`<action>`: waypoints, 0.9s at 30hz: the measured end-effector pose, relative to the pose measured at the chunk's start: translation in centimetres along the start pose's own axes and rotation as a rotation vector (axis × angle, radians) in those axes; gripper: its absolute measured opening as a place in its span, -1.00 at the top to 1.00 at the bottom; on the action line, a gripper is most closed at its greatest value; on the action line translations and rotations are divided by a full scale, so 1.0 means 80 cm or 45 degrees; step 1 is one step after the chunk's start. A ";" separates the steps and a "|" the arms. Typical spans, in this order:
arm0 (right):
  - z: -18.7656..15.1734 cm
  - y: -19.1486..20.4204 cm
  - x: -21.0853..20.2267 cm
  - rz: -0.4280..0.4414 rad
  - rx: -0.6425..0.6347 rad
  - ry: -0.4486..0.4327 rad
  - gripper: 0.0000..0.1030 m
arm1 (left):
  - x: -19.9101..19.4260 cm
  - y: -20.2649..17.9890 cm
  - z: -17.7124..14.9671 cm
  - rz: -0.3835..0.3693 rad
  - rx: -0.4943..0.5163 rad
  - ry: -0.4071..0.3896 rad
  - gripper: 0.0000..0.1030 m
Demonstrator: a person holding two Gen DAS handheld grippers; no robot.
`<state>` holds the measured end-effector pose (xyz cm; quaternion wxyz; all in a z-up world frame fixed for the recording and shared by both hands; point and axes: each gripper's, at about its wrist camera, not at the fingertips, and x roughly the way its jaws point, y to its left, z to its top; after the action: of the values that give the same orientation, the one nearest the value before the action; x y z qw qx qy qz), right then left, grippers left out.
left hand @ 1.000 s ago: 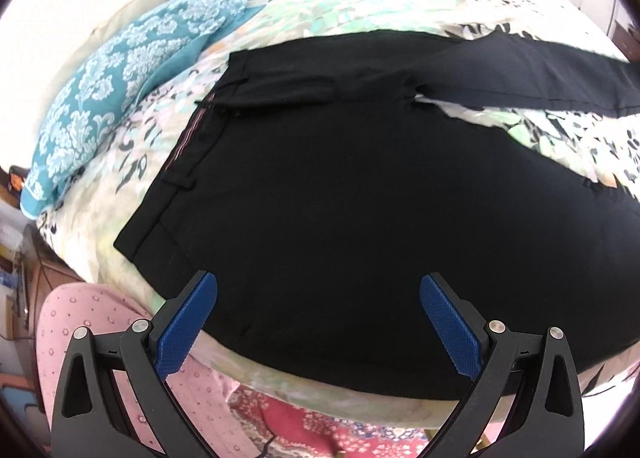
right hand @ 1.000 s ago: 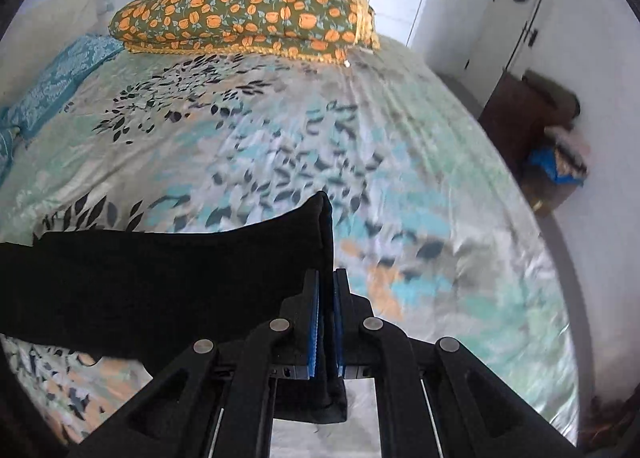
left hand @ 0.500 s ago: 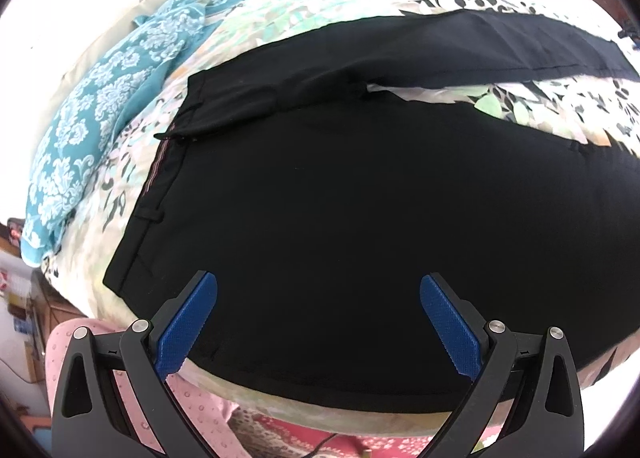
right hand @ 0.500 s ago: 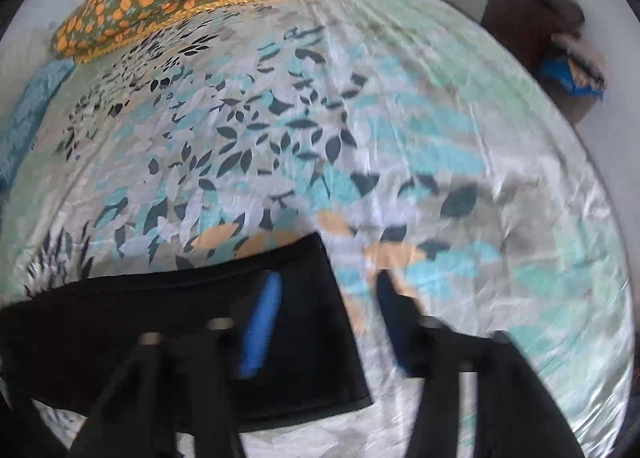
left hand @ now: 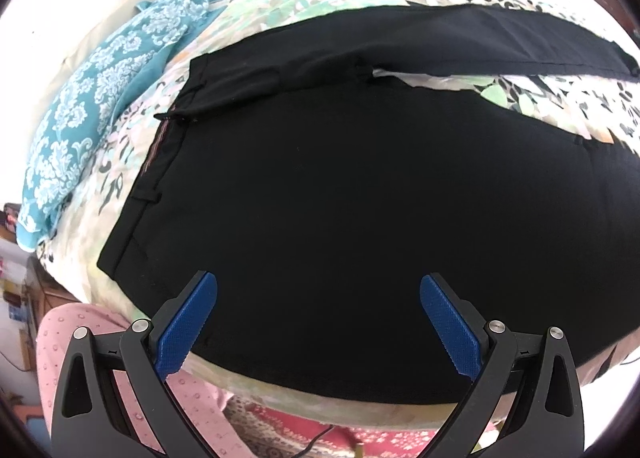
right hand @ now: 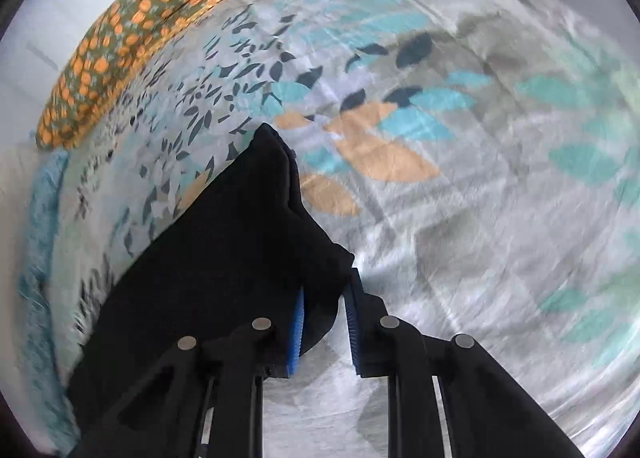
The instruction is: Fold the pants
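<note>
The main risk lies at the right gripper (right hand: 322, 322): its jaws are closing on a bunched corner of the black pants (left hand: 352, 209) near the hem of one leg, and only a narrow fold of cloth sits between the blue pads. If the pads catch just the top layer, or the cloth slides out as the hand lifts, the leg would drop back crooked on the bed (right hand: 460, 185) and the fold would come out skewed. The right wrist view is smeared by motion, so I cannot say for sure whether the pads already press the fabric; a gap seems to remain on the right pad's side (the left pad looks to be against the cloth).

A second risk: the left gripper (left hand: 318, 322) has its jaws wide apart and holds nothing, so the waist end has no anchor, and a pull on the leg could drag the whole garment across the sheet.

The pants lie flat on the bed, waistband toward the blue patterned cloth (left hand: 104, 97), one leg stretching away to the right in the left wrist view. The seat and thigh area lies beyond and between the left jaws' tips, which hover over the near edge of the fabric.
</note>
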<state>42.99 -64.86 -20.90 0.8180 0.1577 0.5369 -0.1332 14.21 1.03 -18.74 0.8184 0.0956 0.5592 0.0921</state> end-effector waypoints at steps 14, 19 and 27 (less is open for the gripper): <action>-0.029 0.003 -0.058 -0.161 -0.063 -0.194 -0.37 | 0.020 0.076 0.150 -0.032 -0.230 -0.195 -0.98; -0.093 0.009 -0.121 0.024 -0.081 -0.223 -0.42 | 0.152 0.076 0.197 0.306 -0.100 -0.050 -0.99; -0.264 -0.101 -0.201 0.145 0.350 -0.128 -0.61 | 0.136 0.136 0.173 0.128 -0.371 -0.081 -0.97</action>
<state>15.97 -63.00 -14.92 0.8209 0.2914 0.4620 -0.1665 30.54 13.58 -20.73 0.8353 0.0068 0.5081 0.2100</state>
